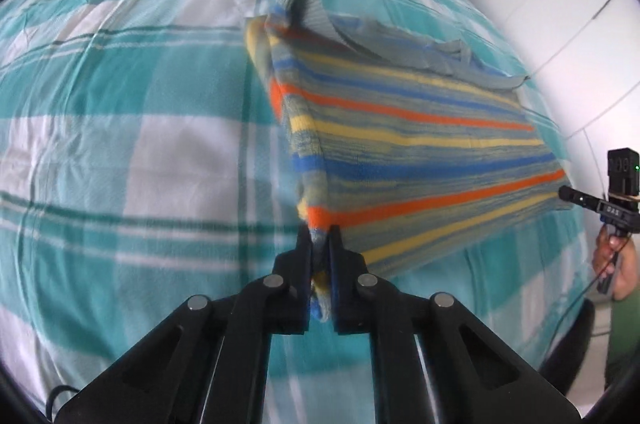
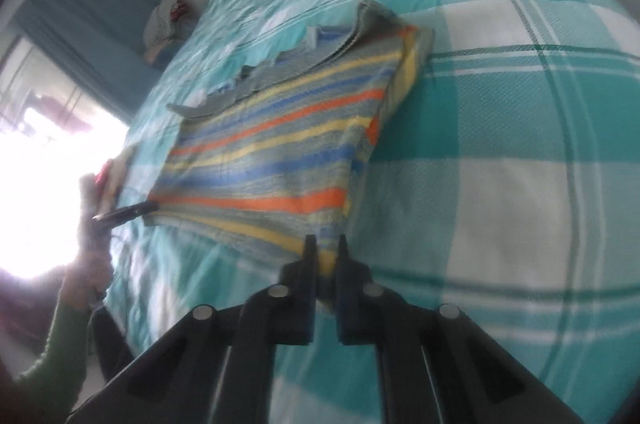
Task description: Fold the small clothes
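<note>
1. Left wrist view: left tongs (image 1: pixel 320 236) closed tight on a near corner of the striped sweater (image 1: pixel 420 144), knit bunched between the fingers and lifted off the bed (image 1: pixel 120 152).
2. Same view: sweater stretched taut toward the right tongs (image 1: pixel 576 200), seen at the frame edge by the opposite near corner; far part with ribbed grey hem lying on the checked teal-and-white cover.
3. Right wrist view: right tongs (image 2: pixel 323 256) nearly closed, pinching the yellow-striped corner of the sweater (image 2: pixel 272 144).
4. Same view: left tongs (image 2: pixel 132 210) at the other near corner; a pile of other cloth (image 2: pixel 166 20) beyond the bed (image 2: pixel 520 184), content unclear.
5. Progress (a judgement): garment appears already doubled, one side showing stacked layers; near edge raised, likely to be carried over to the far edge. That fold, then laying flat and releasing, remain.
</note>
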The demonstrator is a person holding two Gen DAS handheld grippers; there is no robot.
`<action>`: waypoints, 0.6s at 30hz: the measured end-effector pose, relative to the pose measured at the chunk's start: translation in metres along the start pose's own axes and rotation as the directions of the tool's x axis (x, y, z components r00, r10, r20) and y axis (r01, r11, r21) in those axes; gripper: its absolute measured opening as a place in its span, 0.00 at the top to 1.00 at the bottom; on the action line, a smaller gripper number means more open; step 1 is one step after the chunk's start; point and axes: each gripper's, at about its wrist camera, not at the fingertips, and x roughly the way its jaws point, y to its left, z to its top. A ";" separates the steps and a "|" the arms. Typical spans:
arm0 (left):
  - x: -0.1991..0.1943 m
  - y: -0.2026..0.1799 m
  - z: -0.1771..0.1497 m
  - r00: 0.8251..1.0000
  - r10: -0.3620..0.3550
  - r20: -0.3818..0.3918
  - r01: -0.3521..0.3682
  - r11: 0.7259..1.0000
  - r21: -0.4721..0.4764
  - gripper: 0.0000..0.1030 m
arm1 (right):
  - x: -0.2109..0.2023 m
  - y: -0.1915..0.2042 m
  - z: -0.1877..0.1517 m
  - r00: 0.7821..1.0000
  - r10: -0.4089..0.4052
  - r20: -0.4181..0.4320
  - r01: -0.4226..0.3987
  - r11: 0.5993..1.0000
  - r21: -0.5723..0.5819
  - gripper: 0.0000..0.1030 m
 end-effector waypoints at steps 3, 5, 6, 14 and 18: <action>0.010 0.000 -0.015 0.997 0.007 -0.072 -0.004 0.999 0.036 0.94 | -0.001 0.002 -0.014 0.999 -0.008 -0.050 0.007 1.000 -0.026 0.94; 0.030 -0.002 -0.020 0.992 0.059 -0.114 -0.050 0.996 0.080 0.90 | 0.018 -0.009 -0.025 0.992 -0.056 -0.113 0.054 0.998 -0.021 0.93; 0.029 -0.001 -0.019 0.992 0.061 -0.109 -0.052 0.995 0.083 0.87 | 0.028 -0.014 -0.027 0.987 -0.075 -0.139 0.073 0.997 -0.023 0.92; -0.034 -0.001 0.032 0.997 0.010 0.076 -0.018 0.995 0.103 0.45 | -0.037 0.015 0.026 0.992 -0.127 0.011 0.127 0.983 -0.133 0.68; 0.043 -0.020 0.082 0.992 -0.056 -0.113 0.071 0.988 0.135 0.44 | 0.026 0.013 0.086 0.990 -0.019 -0.141 0.009 0.997 -0.070 0.69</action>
